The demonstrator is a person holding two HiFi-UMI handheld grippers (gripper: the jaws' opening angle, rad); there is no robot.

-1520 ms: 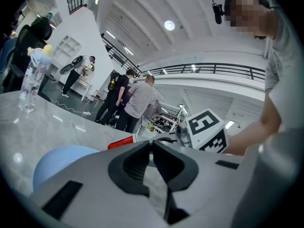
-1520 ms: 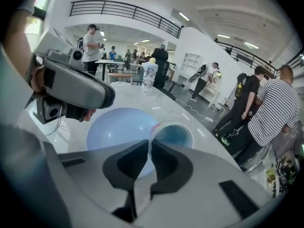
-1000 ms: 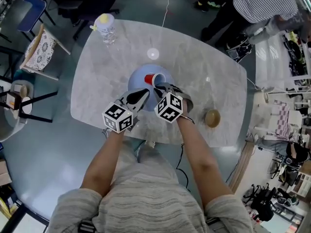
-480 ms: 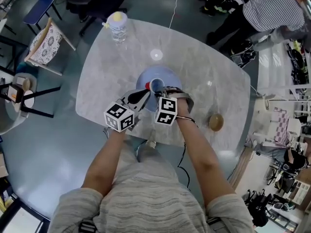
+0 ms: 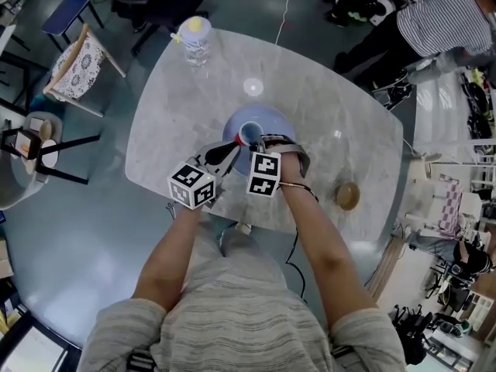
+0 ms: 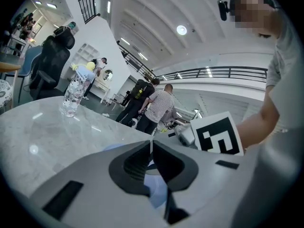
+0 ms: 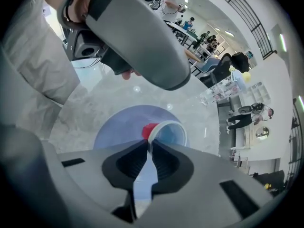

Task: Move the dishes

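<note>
Two dishes sit mid-worktop [image 5: 333,107], a cup [image 7: 171,132] upright on a blue plate [image 5: 270,121]. The right tool [image 7: 150,145] pinches the cup's rim, its jaws just easing apart. The left tool [image 6: 151,142], jaws together, is at the plate's near edge.

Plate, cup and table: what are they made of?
Plate: smooth pale blue with a soft sheen, probably glazed ceramic, maybe plastic.
Cup: white rim, blue inside, a red part outside; likely the same.
Table: grey veins and bright lamp reflections, so polished marble or a marble-look top.
</note>
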